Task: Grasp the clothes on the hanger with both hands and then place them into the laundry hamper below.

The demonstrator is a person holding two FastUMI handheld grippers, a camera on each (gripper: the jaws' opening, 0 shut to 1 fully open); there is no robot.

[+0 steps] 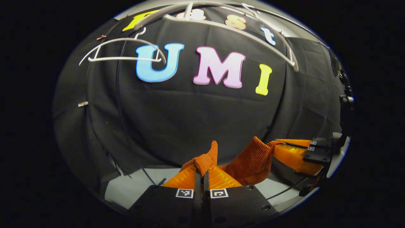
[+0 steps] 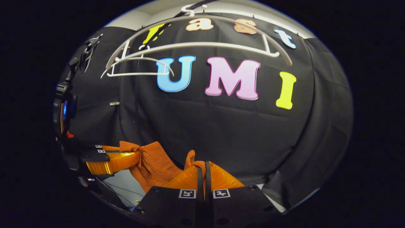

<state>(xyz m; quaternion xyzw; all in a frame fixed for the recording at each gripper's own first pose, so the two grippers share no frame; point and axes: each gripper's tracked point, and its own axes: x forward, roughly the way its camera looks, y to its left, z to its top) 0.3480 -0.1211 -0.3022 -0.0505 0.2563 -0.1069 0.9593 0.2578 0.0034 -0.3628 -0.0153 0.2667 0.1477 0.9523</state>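
Both grippers pinch the orange garment (image 1: 253, 161): the left gripper (image 1: 202, 172) is clamped on a bunched edge at 6 o'clock in its own view, and the right gripper (image 2: 202, 171) likewise in its view. The cloth sags between them, while 2 bare white hangers (image 2: 202, 47) hang at 12 o'clock against the black wall.

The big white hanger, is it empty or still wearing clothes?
Empty. The big white hanger hangs bare; the orange cloth is down low, pinched by both hand-held grippers.

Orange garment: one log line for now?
orange garment off white hangers | left gripper shut on it | right gripper shut on it
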